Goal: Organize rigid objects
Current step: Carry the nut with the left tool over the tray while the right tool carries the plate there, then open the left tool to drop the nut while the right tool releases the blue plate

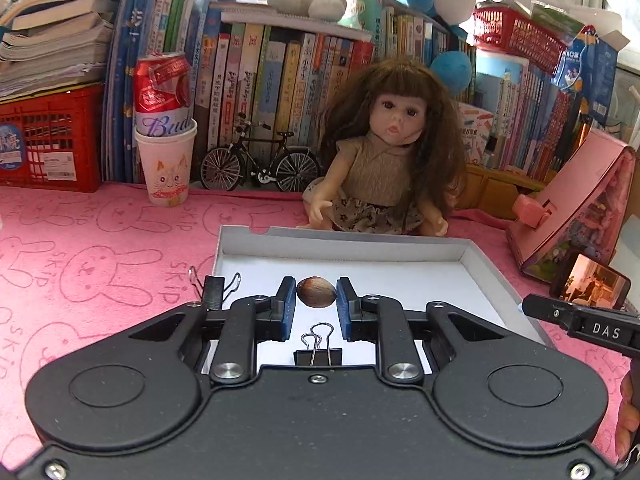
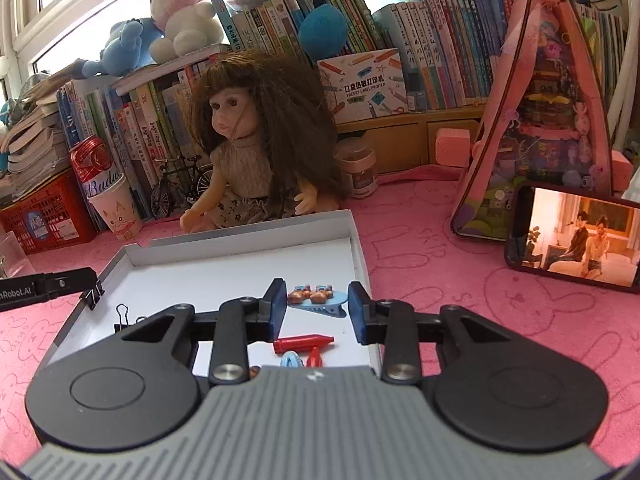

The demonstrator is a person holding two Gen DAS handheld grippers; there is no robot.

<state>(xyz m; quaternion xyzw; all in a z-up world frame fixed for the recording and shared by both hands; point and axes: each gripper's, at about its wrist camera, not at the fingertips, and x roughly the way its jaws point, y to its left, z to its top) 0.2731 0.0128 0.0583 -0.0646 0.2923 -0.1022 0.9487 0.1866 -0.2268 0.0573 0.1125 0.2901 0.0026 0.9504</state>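
A shallow white box tray (image 1: 360, 242) lies on the pink cloth in front of a doll. My left gripper (image 1: 316, 294) is shut on a brown oval nut (image 1: 316, 291), held over the tray's near half. One black binder clip (image 1: 318, 350) lies in the tray under the fingers, and another (image 1: 214, 290) sits at the tray's left edge. In the right wrist view my right gripper (image 2: 318, 306) holds a light blue hair clip with small bears (image 2: 316, 300) over the tray (image 2: 240, 236). Below it lie a red crayon (image 2: 304, 343), a second red piece and a pale blue clip.
A doll (image 1: 384, 152) sits just behind the tray. Paper cup with a red can (image 1: 166, 160), model bicycle (image 1: 260, 164) and red crate (image 1: 48, 140) stand back left before rows of books. A pink house-shaped box (image 2: 540, 132) and a phone (image 2: 576, 240) stand to the right.
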